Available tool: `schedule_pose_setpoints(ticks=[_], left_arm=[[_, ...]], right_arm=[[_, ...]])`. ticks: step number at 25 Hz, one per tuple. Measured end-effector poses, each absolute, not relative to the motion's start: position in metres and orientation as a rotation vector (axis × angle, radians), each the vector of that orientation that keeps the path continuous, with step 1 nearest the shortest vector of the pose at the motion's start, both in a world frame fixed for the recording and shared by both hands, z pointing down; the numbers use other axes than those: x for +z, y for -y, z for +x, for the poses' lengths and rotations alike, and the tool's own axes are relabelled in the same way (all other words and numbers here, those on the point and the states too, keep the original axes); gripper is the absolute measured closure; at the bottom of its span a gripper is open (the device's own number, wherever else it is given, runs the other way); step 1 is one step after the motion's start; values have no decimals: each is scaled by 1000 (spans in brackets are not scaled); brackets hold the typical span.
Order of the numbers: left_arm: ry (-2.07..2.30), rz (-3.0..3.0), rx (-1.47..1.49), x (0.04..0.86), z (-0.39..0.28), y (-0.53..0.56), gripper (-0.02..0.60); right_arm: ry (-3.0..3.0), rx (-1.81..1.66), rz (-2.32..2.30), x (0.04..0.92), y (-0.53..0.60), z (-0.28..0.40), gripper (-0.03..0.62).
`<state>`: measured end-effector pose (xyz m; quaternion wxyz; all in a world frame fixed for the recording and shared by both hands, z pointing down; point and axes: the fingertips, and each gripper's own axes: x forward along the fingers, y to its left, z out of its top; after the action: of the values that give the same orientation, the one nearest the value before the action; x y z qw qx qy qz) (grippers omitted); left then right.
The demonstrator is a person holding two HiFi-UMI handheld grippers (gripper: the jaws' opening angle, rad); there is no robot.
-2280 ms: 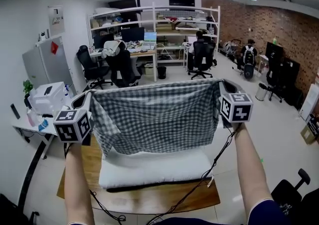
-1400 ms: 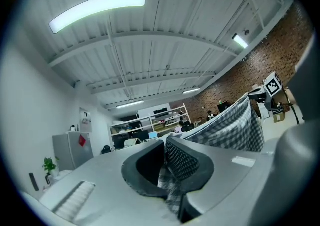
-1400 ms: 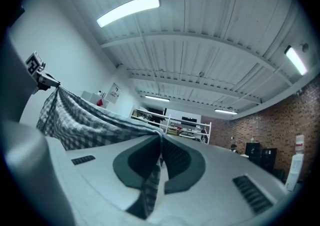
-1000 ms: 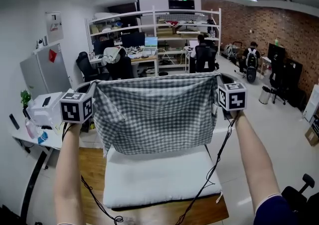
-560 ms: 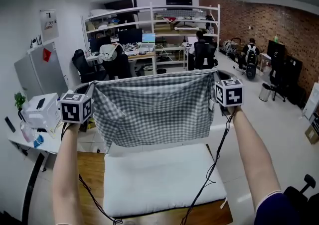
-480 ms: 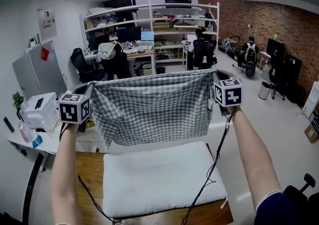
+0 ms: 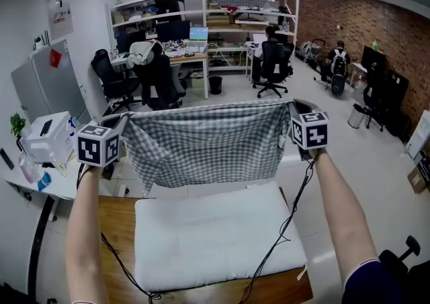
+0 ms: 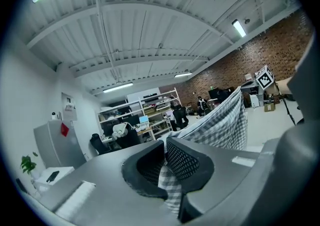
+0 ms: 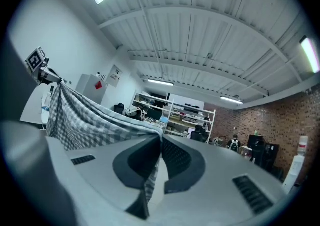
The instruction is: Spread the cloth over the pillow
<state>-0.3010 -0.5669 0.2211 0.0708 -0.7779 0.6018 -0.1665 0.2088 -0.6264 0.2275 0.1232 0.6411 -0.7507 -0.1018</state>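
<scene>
A grey checked cloth (image 7: 208, 148) hangs stretched between my two grippers, above the far edge of a white pillow (image 7: 215, 245). The pillow lies flat on a wooden table (image 7: 114, 229). My left gripper (image 7: 123, 120) is shut on the cloth's upper left corner, my right gripper (image 7: 294, 103) on its upper right corner. In the left gripper view the checked cloth (image 8: 220, 125) is pinched between the jaws of the left gripper (image 8: 165, 156) and runs away to the right. In the right gripper view the cloth (image 9: 85, 115) leads left from the shut right gripper (image 9: 159, 156). The cloth's lower hem hangs free, level with the pillow's far edge.
Black cables (image 7: 282, 229) trail from both grippers across the pillow and table. A white side table (image 7: 33, 175) with a printer stands at the left. Office chairs (image 7: 158, 81), desks and shelves (image 7: 201, 20) fill the back, where people sit. Open floor lies right of the table.
Both grippers have sunk and moved outward with the cloth still stretched between them. The hem, which overlapped the pillow's far part, now hangs at its far edge.
</scene>
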Motion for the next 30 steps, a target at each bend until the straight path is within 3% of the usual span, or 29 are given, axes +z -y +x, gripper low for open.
schedule_pose_setpoints(ticks=[12, 30], left_arm=[[-1679, -2486, -678, 306, -294, 530, 567], [-1511, -2648, -774, 367, -269, 397, 568]], right_arm=[[2159, -236, 1781, 303, 591, 214, 568], [2185, -86, 1768, 374, 443, 238, 568]])
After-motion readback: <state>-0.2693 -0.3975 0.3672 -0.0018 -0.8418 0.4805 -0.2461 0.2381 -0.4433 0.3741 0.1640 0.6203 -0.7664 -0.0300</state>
